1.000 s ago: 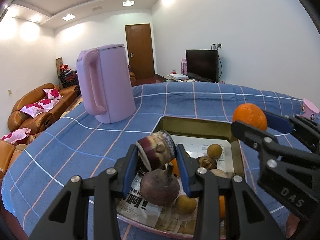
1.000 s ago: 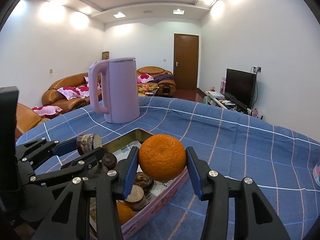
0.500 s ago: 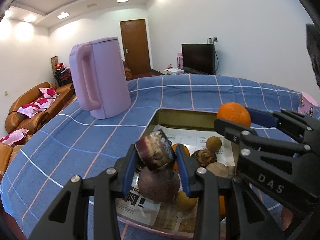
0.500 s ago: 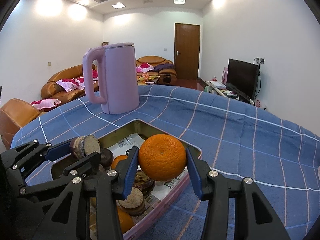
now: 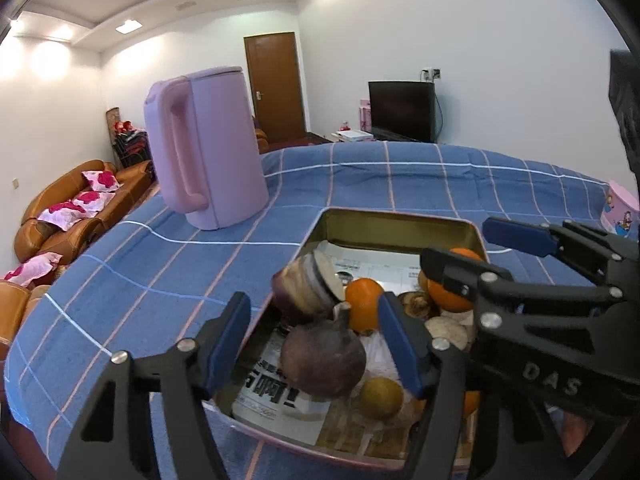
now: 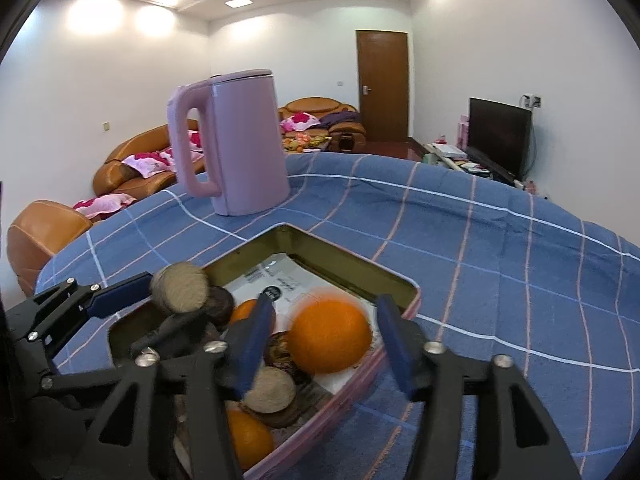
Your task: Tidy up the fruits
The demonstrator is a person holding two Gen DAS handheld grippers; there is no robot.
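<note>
Both hand-held grippers, left (image 5: 314,342) and right (image 6: 322,338), have just been opening and stand wide, the motion-blurred orange (image 6: 330,336) and the brown cut-faced chunk (image 5: 306,294) loose between their pads over the paper-lined tin (image 5: 400,229).

The tray (image 5: 400,228) lies on the counter (image 5: 440,176) just ahead of and below both grippers, the left gripper (image 5: 316,344) left of the right gripper (image 6: 326,340), fruit piled in its near end, the kettle (image 5: 208,148) standing beyond it to the left.
</note>
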